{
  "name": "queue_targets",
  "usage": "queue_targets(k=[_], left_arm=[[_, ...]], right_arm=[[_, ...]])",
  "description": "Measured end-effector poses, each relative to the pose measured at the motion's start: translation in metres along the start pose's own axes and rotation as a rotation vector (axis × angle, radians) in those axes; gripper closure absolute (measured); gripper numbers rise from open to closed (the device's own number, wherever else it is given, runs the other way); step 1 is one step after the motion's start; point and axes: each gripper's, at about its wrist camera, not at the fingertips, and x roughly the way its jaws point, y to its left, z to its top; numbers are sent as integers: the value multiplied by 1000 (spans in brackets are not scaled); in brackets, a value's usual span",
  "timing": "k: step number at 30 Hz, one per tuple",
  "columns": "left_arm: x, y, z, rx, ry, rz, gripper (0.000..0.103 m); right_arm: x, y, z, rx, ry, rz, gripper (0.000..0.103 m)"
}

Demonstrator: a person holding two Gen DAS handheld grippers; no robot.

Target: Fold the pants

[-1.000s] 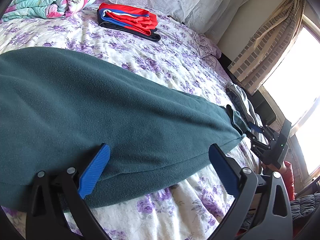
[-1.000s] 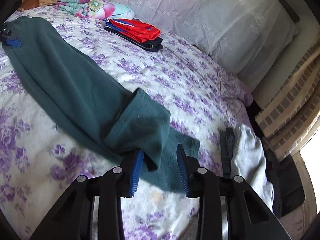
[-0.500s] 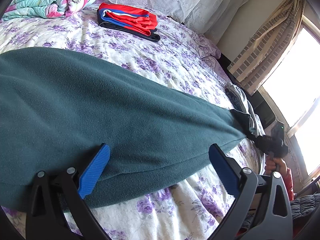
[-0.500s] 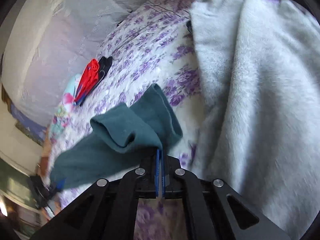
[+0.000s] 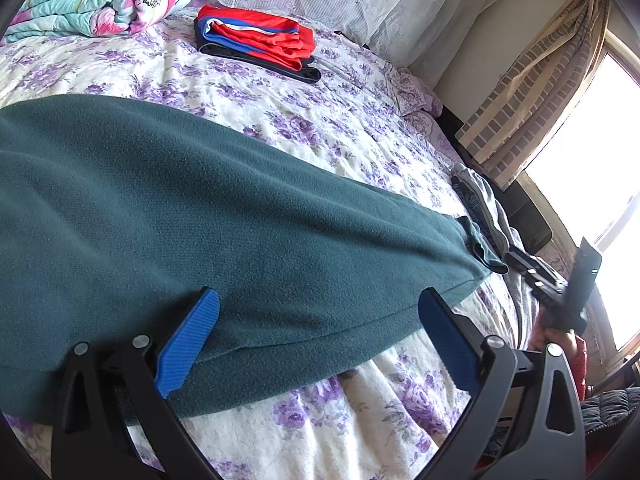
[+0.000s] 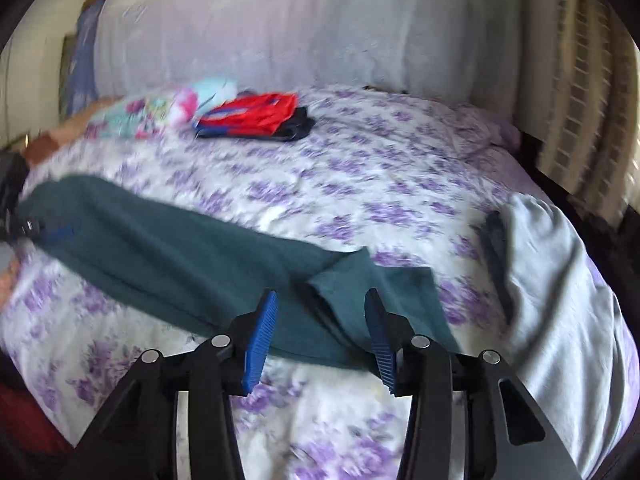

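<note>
On the bed point(image 5: 360, 432), w/ its purple-flowered cover, dark green fleece pants point(image 5: 224, 224) lie stretched out long, waist end near the left hand-held gripper point(image 5: 316, 344), cuff end near the right hand-held gripper point(image 6: 318, 334). Step in hand, as I read it: laying the pants flat & straight, legs stacked, before the first fold.

Left gripper: jaws wide apart, astride the near hem, pads not pressing cloth, holding nothing. Right gripper: jaws opening, about half way; cuff cloth lies between the blue pads but isn't pinched. Right view is motion-blurred.

Vs. half a sec ago: right gripper was clamped tight on the cuff, tilted over the grey garment point(image 6: 560, 280); now it has let go, cuff dropped flat on the bed, one corner overlapping the other leg end. Vs. a sec ago: pants lie straighter. Left gripper hasn't shifted.

Next probably: re-grip the cuff end w/ right, pin or grip waist end w/ left, carry cuffs over toward the waist. Needs both layers caught. Folded red-and-blue clothes point(image 5: 256, 44) & rolled floral quilt point(image 5: 96, 0) sit well apart, near the pillows.
</note>
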Motion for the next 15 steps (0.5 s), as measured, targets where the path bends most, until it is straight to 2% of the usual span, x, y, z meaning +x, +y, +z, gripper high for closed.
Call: queue_targets(k=[2, 5, 6, 7, 8, 10, 12, 14, 15], left_arm=[[0, -1, 0, -1, -1, -1, 6], [0, -1, 0, -1, -1, -2, 6], [0, 0, 0, -2, -1, -2, 6], [0, 0, 0, -3, -2, -3, 6], [0, -1, 0, -3, -2, -4, 6], [0, 0, 0, -2, -2, -3, 6], [0, 0, 0, -3, -2, -4, 6], [0, 0, 0, -3, -3, -6, 6], [0, 0, 0, -4, -3, -7, 6]], right_arm=[[17, 9, 4, -36, 26, -26, 57], [45, 7, 4, -75, 104, -128, 59], [48, 3, 1, -73, 122, -132, 66], [51, -2, 0, -61, 137, -124, 86], [51, -9, 2, -37, 143, -117, 92], [45, -27, 8, 19, 116, -114, 92], [50, -62, 17, 117, 114, -150, 92], [59, -105, 19, 250, 149, -194, 85], [57, -117, 18, 296, 138, -204, 82]])
